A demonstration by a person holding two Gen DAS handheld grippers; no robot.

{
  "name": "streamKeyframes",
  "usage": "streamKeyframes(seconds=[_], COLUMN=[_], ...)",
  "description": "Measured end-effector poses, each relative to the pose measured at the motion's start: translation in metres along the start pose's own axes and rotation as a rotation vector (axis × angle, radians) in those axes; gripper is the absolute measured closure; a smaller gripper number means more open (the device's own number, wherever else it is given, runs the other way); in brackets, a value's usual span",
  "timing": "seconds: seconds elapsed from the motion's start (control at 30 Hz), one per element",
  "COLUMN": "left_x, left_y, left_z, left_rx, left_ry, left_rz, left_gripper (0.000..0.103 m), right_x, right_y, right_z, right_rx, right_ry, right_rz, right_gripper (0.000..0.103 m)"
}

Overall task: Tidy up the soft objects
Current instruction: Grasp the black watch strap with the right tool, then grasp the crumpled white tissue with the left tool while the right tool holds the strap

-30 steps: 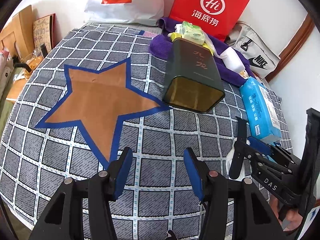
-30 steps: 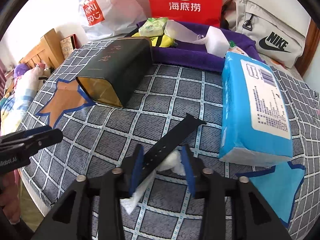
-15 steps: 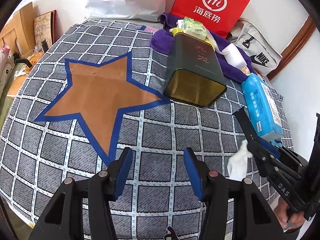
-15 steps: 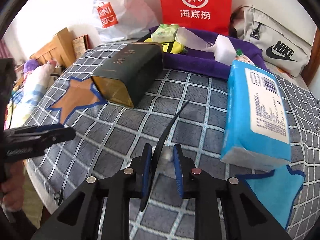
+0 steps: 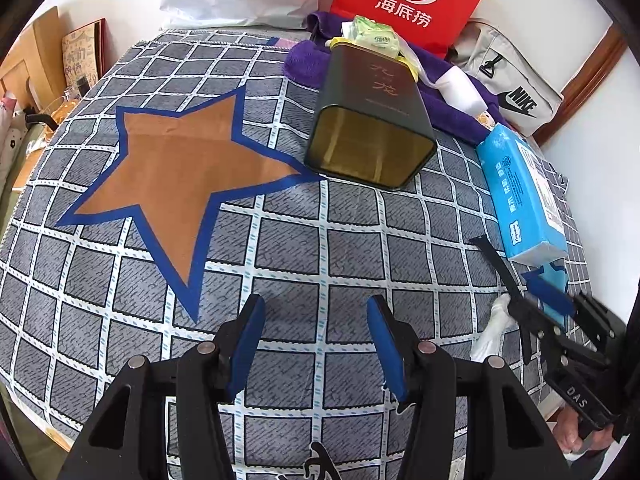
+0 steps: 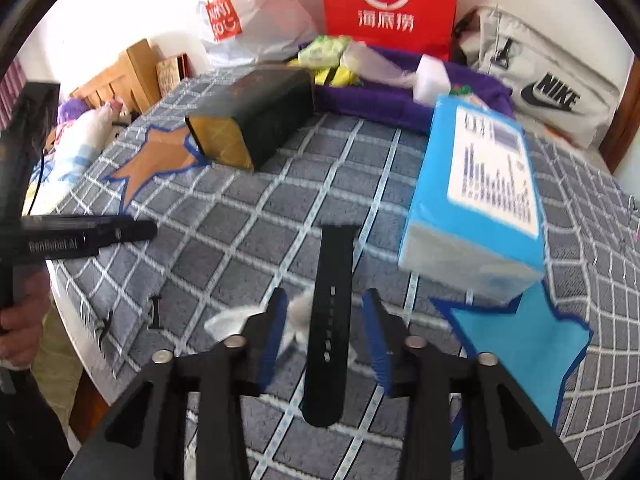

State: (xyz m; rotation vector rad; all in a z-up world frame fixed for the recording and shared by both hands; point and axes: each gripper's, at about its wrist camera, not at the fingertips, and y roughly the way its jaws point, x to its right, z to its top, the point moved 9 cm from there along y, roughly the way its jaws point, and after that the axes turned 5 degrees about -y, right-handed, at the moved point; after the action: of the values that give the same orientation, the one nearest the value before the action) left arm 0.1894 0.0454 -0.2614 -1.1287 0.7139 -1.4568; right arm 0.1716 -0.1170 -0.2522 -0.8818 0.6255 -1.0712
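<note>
Right gripper (image 6: 326, 330): jaws part open, having just been opening; pads clear of the strap between them.
Strap (image 6: 330, 312): black, flat on the checked cloth (image 6: 248, 240), running forward between the right jaws.
Tissue (image 6: 298, 314): white, crumpled, under the strap by the left pad.
Left gripper (image 5: 316, 338): part open, empty, over bare cloth.
Pack (image 6: 476, 196): blue, ahead and right of the right gripper.
Tin (image 6: 252, 114): dark, on its side, farther ahead to the left.

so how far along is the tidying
Done: nothing looks sorted; the tin lies open on its side, seemingly empty. In hand: the right claw has just been opening, the black strap between its jaws unpinched, a white wad beside it; the left claw is open, empty. Left: strap, wad and blue tissue pack lie loose on the blanket.
</note>
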Motion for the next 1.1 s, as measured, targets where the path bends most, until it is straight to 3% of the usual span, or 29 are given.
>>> streamKeyframes(seconds=[0.27,0.37,0.73,1.0,1.1], left_x=[-0.007,-0.011,0.013,0.023,0.02], left_y=[-0.003,-0.002,0.004,0.004,0.002], left_z=[0.003,0.004,-0.002,-0.01,-0.012], left_rx=[0.004,0.003,-0.009,-0.021,-0.02], left_ry=[-0.005,-0.014,0.038,0.05,0.046], left_rz=[0.009,0.013,-0.005,-0.009,-0.004], left_gripper=[0.052,0.052,0.052,0.052,0.052], right_x=[0.001,0.007,0.006,-0.012,-0.018], right_y=[0.037,0.039,-0.005,0.018,0.028], right_z=[0.01,0.013,0.023,0.003,-0.004], right_rx=[-0.081,-0.073,0.058,-0.004,-0.028], right_ry=[0.008,0.033,0.072,0.06,0.023], right_rz=[-0.013,-0.033,0.05,0.124,0.119], right_gripper=[0.061,0.083,0.083,0.082,0.077])
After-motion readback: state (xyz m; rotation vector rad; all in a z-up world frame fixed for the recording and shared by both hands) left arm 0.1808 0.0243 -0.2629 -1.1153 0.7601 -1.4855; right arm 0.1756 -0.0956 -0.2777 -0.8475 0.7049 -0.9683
